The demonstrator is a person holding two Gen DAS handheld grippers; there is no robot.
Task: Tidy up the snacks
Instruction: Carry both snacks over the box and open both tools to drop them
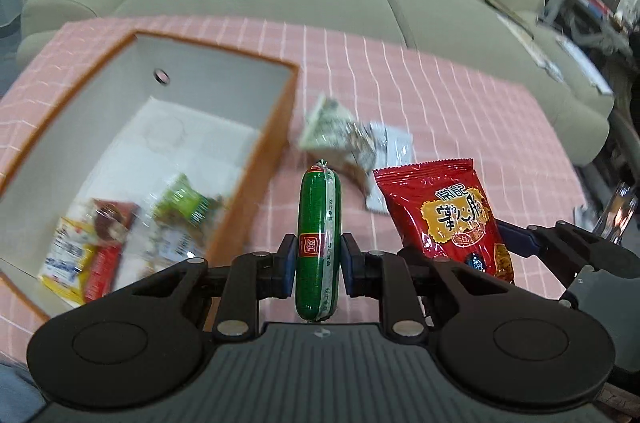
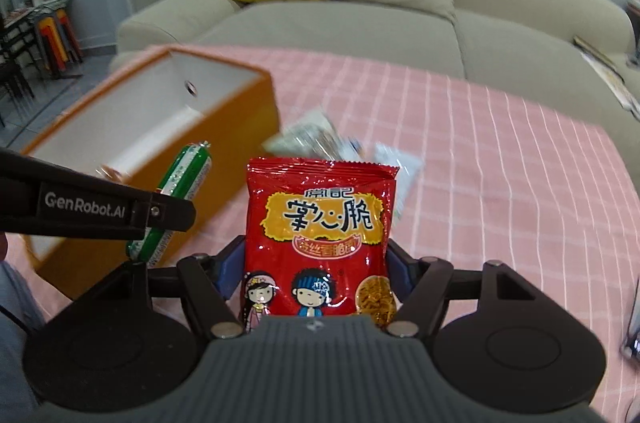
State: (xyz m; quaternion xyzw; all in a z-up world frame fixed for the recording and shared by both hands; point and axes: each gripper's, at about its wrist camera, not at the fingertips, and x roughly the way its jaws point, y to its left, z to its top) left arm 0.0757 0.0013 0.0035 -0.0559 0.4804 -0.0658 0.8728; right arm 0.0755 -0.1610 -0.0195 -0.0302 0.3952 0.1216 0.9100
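Both claws grip snacks: left claw (image 1: 318, 263) sausage (image 1: 318, 243), right claw (image 2: 316, 263) red packet (image 2: 320, 235); only left view shows box (image 1: 256, 159) contents.

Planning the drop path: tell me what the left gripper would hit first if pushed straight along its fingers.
Probably the crumpled pale snack packets lying on the pink checked tablecloth, right of the orange open box. The left gripper holds a green sausage stick pointing that way; depth is uncertain.

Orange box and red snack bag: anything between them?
Yes: the green sausage, clamped in the left hand-held gripper, sits between the orange box and the red snack bag. Clearest in the right wrist view.
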